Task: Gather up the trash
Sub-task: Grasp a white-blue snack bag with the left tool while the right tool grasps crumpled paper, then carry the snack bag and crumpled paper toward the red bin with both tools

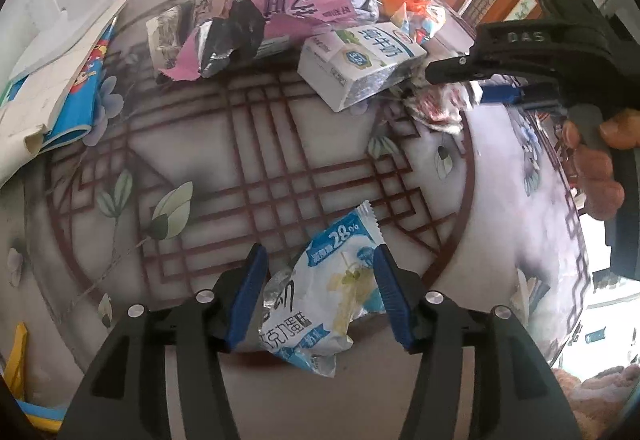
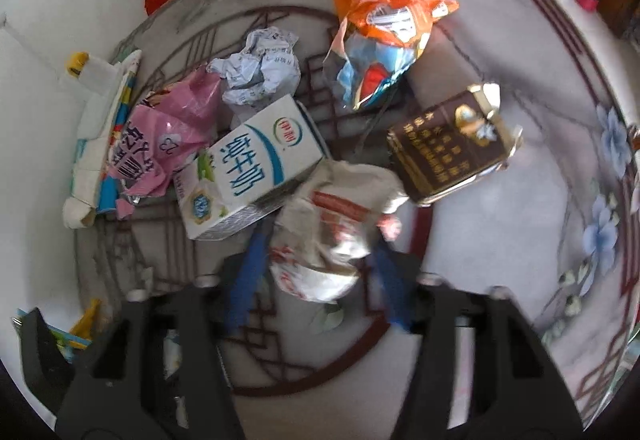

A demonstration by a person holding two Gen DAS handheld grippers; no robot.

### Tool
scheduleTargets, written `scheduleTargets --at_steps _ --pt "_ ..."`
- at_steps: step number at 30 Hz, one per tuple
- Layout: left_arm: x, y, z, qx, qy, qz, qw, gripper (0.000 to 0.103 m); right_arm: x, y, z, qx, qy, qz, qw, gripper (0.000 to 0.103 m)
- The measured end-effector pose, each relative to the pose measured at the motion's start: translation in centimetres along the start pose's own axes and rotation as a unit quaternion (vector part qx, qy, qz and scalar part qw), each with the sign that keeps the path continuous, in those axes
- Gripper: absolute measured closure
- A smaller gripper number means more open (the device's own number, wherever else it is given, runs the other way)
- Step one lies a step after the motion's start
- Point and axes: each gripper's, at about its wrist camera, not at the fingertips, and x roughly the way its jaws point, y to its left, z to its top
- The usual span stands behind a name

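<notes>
A blue-and-white snack wrapper (image 1: 324,288) lies on the patterned table top (image 1: 280,159). My left gripper (image 1: 320,296) stands open over it, its blue pads on either side. In the right wrist view, my right gripper (image 2: 320,264) is blurred, and its pads press the sides of a crumpled white-and-red wrapper (image 2: 332,224). The left wrist view shows that wrapper (image 1: 436,103) under a black finger (image 1: 452,69) at the right, with a person's hand (image 1: 600,167) on the handle.
Beside the right gripper lie a white milk carton (image 2: 248,167), a pink wrapper (image 2: 168,135), crumpled paper (image 2: 260,67), an orange bag (image 2: 384,15) and a brown box (image 2: 448,143). Folded white paper and a booklet (image 1: 60,59) lie at the table's left edge.
</notes>
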Motion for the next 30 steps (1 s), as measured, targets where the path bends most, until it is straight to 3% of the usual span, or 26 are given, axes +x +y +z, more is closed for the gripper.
scheduleTargets --at_steps 4,9,18,24,25,27,30 --pt "0.3 -0.4 -0.1 0.007 0.008 -0.002 0.9999 0.048 -1.2 -0.1 -0.3 -0.014 -0.014 0.016 1.000 0.073" --pt "-0.3 -1.2 -0.7 0.035 0.013 -0.004 0.9993 0.039 -3.3 0.2 -1.2 -0.038 -0.026 0.027 0.999 0.073" --pt "-0.6 -1.8 -1.8 0.085 0.027 0.006 0.9960 0.038 -6.0 -0.6 -4.2 -0.029 -0.033 0.047 0.998 0.073" --pt "-0.7 -1.6 -2.6 0.087 0.030 0.008 0.9957 0.038 -7.3 -1.0 -6.7 -0.027 -0.041 0.047 0.998 0.073" --pt "-0.4 -1.5 -2.8 0.084 0.034 0.010 0.9958 0.040 -7.5 -1.2 -7.1 -0.024 -0.042 0.048 0.998 0.073" --pt "-0.1 -1.1 -3.0 0.071 0.043 0.007 0.9965 0.064 -8.0 -1.4 -7.9 -0.016 -0.047 0.054 0.997 0.073" --pt "-0.1 -0.9 -3.2 0.048 0.040 -0.007 0.9980 0.073 -9.1 -1.8 -9.2 -0.005 -0.064 0.059 0.996 0.073"
